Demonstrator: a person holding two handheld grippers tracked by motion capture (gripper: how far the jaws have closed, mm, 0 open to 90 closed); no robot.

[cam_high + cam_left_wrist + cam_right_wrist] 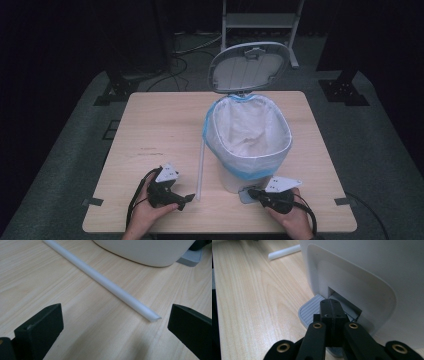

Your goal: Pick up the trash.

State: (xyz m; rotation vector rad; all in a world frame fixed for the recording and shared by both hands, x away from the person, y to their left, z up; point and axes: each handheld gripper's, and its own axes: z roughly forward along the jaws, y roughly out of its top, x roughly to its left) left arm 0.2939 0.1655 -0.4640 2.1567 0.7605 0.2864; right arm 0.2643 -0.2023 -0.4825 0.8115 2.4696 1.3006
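On the wooden table (150,130) stands a white pedal bin (247,135), bag-lined, its lid (248,66) up, with the right gripper (331,312), jaws pressed together on nothing, bearing on the grey pedal (308,311). The left gripper (112,322), jaws wide and empty, flanks the near end of a white straw (105,283) lying just beside the bin. Should the closed jaws slide off the ribbed pedal, the lid would likely drop; a skewed grasp could roll the straw away.
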